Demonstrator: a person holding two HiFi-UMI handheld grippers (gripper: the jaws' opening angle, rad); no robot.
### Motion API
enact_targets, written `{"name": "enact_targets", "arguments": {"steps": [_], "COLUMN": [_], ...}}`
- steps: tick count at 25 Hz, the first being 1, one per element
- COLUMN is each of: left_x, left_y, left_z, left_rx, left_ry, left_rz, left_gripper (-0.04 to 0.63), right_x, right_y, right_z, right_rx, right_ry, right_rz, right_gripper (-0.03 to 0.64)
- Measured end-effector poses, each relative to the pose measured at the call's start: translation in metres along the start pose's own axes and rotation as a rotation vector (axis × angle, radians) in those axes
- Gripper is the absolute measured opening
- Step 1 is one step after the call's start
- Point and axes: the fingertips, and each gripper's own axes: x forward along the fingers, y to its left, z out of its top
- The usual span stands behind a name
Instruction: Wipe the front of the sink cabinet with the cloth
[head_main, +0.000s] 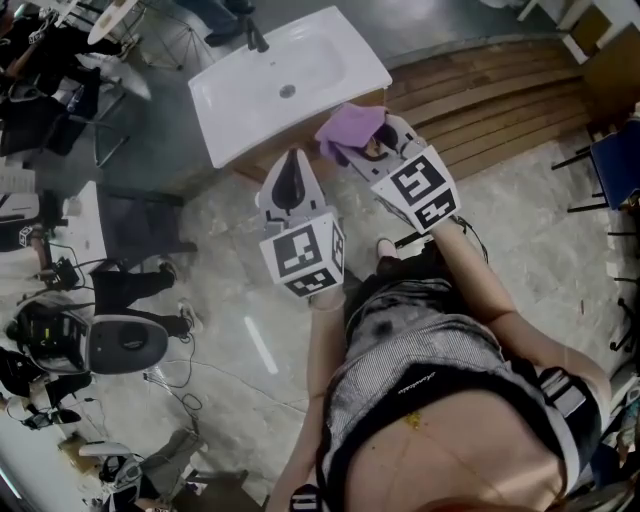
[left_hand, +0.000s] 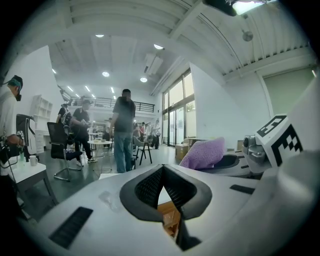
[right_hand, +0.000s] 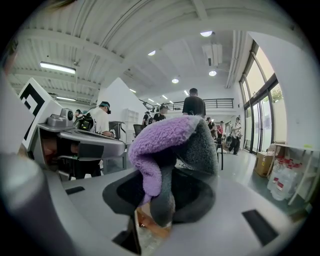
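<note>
My right tool (head_main: 368, 148) was clamped on the bunched purple cloth (head_main: 350, 125), right at the sink cabinet (head_main: 250, 171) front. The left tool (head_main: 290, 165) was closed on nothing. Only a corner looked pinched, so I figured hard rubbing could yank it loose.

- Holds the left gripper (head_main: 291, 180) out toward 12 o'clock, jaws pressed together with nothing between.
- Holds the right gripper (head_main: 366, 142) just beside it, toward 1 o'clock, jaws clamped on the purple cloth (head_main: 350, 125).
- Extends the left forearm (head_main: 322, 350) and right forearm (head_main: 485, 285) forward.
</note>
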Motion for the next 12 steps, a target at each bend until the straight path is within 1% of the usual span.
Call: {"name": "enact_targets", "arguments": {"steps": [4,12], "left_x": [0.0096,0.0095], "left_y": [-0.0038,-0.0105], "left_z": [0.0021,0.0002], "left_rx": [0.001,0.001], "left_ry": [-0.001,-0.003], "left_rz": [-0.012,-0.018], "left_gripper": [0.001,0.0], "right_x": [0.0045,0.0032], "right_y": [-0.0032,0.0033], "right_z": [0.0018,-0.0027], "right_rx": [0.0,-0.007], "right_ry": [0.001,0.007], "right_rz": [0.003,0.019], "right_gripper": [0.183,0.183]}}
